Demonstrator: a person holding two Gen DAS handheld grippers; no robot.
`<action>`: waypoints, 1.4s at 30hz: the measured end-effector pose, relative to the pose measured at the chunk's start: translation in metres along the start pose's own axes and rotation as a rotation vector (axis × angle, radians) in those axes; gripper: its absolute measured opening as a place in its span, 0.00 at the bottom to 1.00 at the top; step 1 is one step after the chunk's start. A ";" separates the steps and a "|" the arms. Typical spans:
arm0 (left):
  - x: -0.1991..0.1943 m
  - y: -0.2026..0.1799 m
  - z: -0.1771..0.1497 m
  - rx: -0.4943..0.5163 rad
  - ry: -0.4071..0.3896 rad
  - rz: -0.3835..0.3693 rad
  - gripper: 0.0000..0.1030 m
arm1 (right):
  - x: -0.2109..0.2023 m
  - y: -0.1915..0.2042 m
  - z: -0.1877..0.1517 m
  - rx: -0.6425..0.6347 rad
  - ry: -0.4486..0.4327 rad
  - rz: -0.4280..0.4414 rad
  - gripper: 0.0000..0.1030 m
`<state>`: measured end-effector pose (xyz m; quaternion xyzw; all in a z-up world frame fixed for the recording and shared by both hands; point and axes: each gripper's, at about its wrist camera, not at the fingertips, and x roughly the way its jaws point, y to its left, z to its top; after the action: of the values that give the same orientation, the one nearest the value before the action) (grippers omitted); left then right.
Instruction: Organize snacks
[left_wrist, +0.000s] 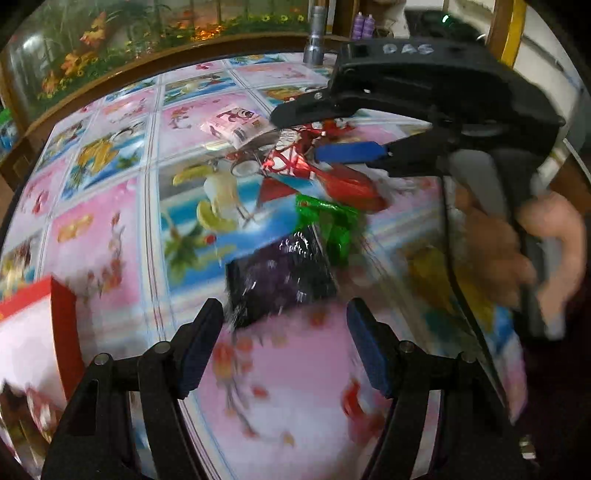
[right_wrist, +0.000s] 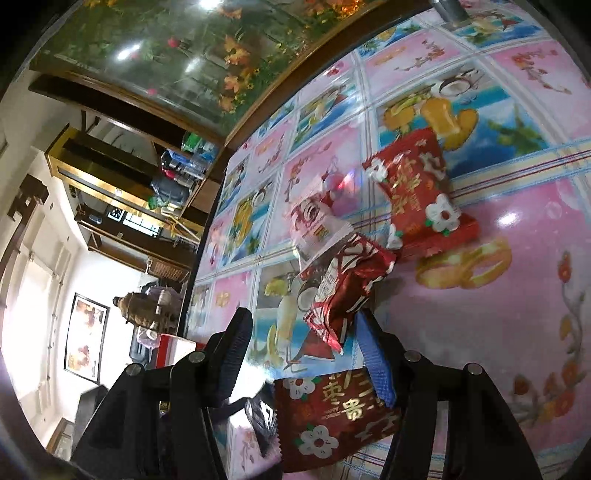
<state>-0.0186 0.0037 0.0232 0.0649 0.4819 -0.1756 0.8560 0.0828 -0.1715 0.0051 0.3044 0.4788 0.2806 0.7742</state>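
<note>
Snack packets lie in a loose pile on the patterned tablecloth (left_wrist: 110, 229). In the left wrist view a dark purple packet (left_wrist: 277, 280) lies just ahead of my open, empty left gripper (left_wrist: 284, 343), with a green packet (left_wrist: 332, 221), red packets (left_wrist: 332, 177) and a pink-white packet (left_wrist: 236, 123) beyond. My right gripper (left_wrist: 321, 133) hovers open over the red packets. In the right wrist view my right gripper (right_wrist: 303, 354) is open above a shiny red packet (right_wrist: 343, 284); a dark red packet with white flowers (right_wrist: 332, 417) lies under its fingers, another red flowered packet (right_wrist: 421, 195) and a pink-white packet (right_wrist: 314, 221) farther on.
A red-and-white box (left_wrist: 33, 332) stands at the left near the table edge; it also shows in the right wrist view (right_wrist: 173, 347). A metal cylinder (left_wrist: 316, 37) stands at the far edge by a wooden rail and a glass tank with flowers (left_wrist: 110, 44).
</note>
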 end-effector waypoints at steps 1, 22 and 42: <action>-0.007 0.002 -0.003 -0.017 -0.015 -0.002 0.67 | -0.003 -0.002 0.001 0.012 -0.013 -0.005 0.59; 0.006 0.000 0.003 0.022 -0.026 0.113 0.67 | 0.017 0.031 -0.006 -0.190 -0.131 -0.314 0.63; 0.022 0.003 0.017 -0.003 -0.044 0.053 0.67 | -0.014 -0.001 0.013 -0.042 -0.154 -0.264 0.24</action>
<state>0.0066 -0.0031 0.0138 0.0725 0.4615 -0.1536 0.8707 0.0894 -0.1850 0.0175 0.2431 0.4477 0.1622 0.8451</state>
